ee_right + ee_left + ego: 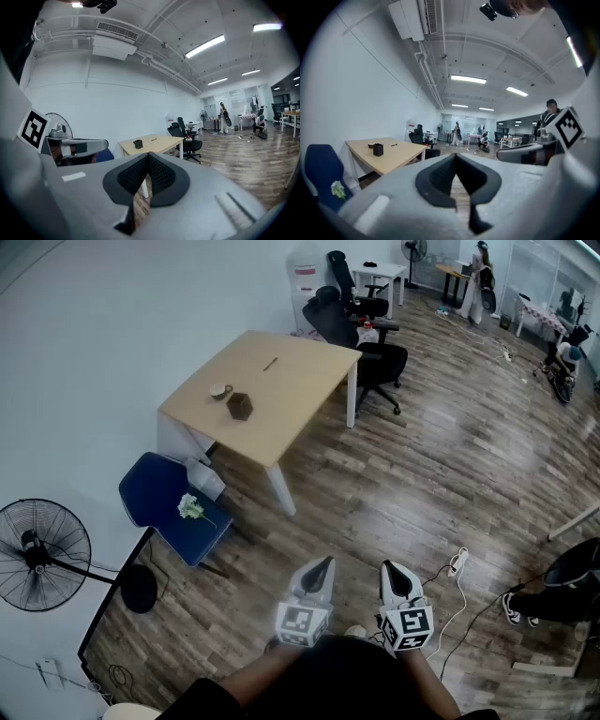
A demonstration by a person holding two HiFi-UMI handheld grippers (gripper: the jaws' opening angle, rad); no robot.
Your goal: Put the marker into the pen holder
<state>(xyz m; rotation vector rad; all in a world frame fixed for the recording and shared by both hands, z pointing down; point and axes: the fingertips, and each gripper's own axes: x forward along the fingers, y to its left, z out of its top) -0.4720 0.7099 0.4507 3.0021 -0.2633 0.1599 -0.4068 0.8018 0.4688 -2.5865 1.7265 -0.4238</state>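
Note:
A dark marker (270, 363) lies on the far part of the light wooden table (291, 399). Nearer on that table stands the dark, faceted pen holder (240, 406), and it shows small in the left gripper view as a pen holder (378, 149) and in the right gripper view as a pen holder (138, 144). Both grippers are held close to my body, far from the table and over the wood floor. My left gripper (322, 565) is shut with nothing in it. My right gripper (391, 569) is also shut and empty, tips touching.
A small round tape roll (220, 390) sits beside the pen holder. A blue chair (164, 502) with a white flower stands left of the table, a floor fan (42, 554) further left. Black office chairs (361, 329) stand behind the table. A power strip and cable (457, 563) lie on the floor at right.

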